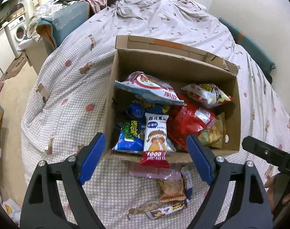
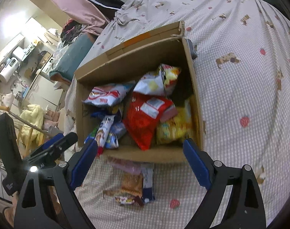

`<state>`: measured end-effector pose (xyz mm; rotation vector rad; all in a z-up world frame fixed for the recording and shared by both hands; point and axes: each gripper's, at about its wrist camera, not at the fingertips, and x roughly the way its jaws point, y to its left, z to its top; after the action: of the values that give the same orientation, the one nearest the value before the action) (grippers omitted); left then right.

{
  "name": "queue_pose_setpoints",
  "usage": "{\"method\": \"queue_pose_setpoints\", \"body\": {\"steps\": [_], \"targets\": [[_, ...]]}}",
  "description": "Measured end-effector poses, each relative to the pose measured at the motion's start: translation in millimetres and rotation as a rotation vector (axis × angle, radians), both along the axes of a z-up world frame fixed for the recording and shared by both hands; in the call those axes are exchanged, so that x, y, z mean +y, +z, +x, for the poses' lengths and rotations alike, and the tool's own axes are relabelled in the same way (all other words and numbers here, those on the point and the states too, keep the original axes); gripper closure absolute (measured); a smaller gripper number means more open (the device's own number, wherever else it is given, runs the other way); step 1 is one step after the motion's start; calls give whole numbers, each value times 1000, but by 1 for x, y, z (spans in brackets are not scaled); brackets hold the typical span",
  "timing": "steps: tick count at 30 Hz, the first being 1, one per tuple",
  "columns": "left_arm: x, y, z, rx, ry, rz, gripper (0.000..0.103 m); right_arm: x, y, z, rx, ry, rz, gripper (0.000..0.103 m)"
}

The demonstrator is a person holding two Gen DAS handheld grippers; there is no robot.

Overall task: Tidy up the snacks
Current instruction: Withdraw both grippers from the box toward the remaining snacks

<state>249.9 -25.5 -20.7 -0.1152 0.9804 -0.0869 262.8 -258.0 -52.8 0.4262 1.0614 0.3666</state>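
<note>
Left wrist view: a checked bedspread [image 1: 72, 99] fills the frame, with a cardboard box [image 1: 238, 118] of snacks at centre. A rice-cake packet [image 1: 155, 139] hangs over its near rim, and loose packets [image 1: 171, 190] lie below at lower centre. The left gripper [image 1: 145, 158] and right gripper [image 2: 140, 160] both gape wide, holding nothing.

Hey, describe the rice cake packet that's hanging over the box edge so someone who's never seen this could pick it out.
Find the cardboard box on the checked bedspread. At its near wall, one rice cake packet hangs over the edge. Unlike the neighbouring bags, it is narrow and white with a cartoon child and a red bottom band.
</note>
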Motion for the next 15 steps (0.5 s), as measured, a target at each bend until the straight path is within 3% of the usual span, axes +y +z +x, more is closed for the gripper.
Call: {"method": "queue_pose_setpoints", "body": {"steps": [4, 15], "targets": [[-2, 0, -18, -4, -17, 25, 19, -3, 0, -17, 7, -6, 2, 10], [10, -9, -57, 35, -10, -12, 19, 3, -11, -55, 47, -5, -13, 10]]}}
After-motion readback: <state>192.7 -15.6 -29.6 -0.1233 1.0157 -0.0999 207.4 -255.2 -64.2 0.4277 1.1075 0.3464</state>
